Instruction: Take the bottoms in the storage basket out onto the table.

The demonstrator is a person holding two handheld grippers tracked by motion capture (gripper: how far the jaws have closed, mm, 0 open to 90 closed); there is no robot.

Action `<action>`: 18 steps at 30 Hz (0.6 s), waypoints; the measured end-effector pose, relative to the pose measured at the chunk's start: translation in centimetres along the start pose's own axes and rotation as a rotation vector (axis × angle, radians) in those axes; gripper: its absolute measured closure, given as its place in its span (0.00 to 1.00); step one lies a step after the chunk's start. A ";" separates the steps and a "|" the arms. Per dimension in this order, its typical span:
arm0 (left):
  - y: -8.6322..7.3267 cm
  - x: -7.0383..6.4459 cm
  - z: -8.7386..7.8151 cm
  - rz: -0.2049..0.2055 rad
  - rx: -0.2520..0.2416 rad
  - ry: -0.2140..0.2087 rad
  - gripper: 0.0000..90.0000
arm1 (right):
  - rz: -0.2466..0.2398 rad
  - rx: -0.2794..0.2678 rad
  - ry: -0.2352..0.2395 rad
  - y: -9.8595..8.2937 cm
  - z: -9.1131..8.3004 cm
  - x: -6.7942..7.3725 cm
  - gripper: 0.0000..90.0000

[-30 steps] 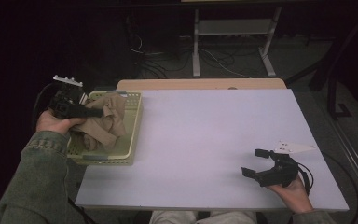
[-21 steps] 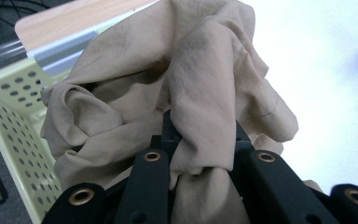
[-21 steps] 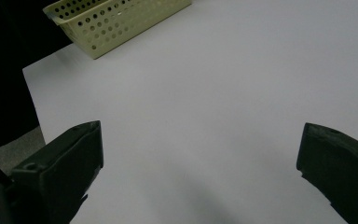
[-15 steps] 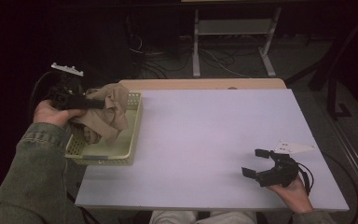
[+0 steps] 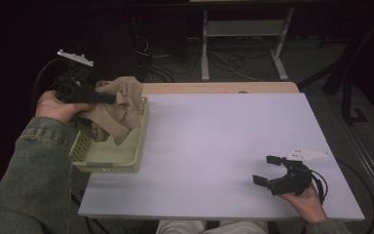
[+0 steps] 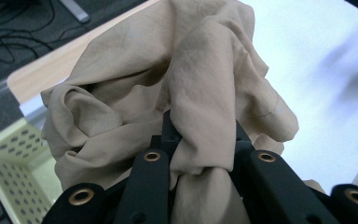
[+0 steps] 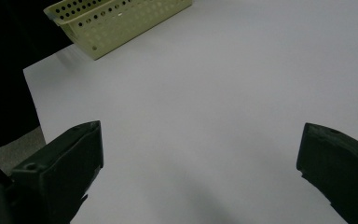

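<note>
Biggest thing here is the white table [image 5: 233, 156], and I'll place everything else off the pale yellow perforated basket [image 5: 126, 156] sitting at its left edge. The basket is a shallow rectangular tray with holes all over the walls, long side running away from the person. Its near half looks bare inside, just the flat bottom showing; the far half is covered by the tan cloth [image 5: 119, 109].

The cloth is a crumpled beige piece of thin fabric, lots of soft folds and creases, bunched into a lump rather than spread flat. It's lifted above the far end of the basket, with the bunched top up at the tool and the loose end hanging down into the basket. So its long axis runs roughly top to bottom, slightly slanted toward the basket's right wall. Can't tell whether the bottom tip touches the basket floor.

The left gripper [image 6: 200, 154] is pinching a fold of that cloth, jaws pressed onto the fabric, over the basket's far left corner.

The right gripper [image 5: 269, 170] is well apart from the basket, near the table's front right corner, just above the tabletop, jaws spread wide with nothing between them and pointing back toward the basket.
</note>
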State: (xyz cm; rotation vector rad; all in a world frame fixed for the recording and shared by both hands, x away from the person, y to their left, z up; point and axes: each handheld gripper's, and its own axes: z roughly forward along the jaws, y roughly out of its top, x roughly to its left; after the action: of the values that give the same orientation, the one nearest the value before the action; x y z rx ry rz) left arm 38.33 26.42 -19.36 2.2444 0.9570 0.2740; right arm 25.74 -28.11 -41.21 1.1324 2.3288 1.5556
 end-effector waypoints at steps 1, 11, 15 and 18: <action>0.3 -0.2 0.0 0.005 -0.004 -0.002 0.83 | -0.001 0.000 0.000 0.0 0.0 0.0 0.00; 3.1 -2.3 1.0 0.067 0.001 -0.029 0.83 | -0.001 0.002 0.002 0.0 0.0 0.0 0.00; 4.1 -3.0 1.3 0.088 -0.002 -0.039 0.83 | 0.005 -0.002 0.003 0.0 -0.1 0.1 0.00; 4.6 -3.3 1.4 0.097 0.000 -0.036 0.83 | 0.001 -0.006 0.003 0.0 -0.2 0.0 0.00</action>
State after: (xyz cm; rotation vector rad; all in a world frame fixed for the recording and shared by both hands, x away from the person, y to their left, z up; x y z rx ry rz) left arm 39.21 21.06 -17.20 2.2915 0.8305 0.2763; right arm 25.66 -28.25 -41.12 1.1313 2.3237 1.5644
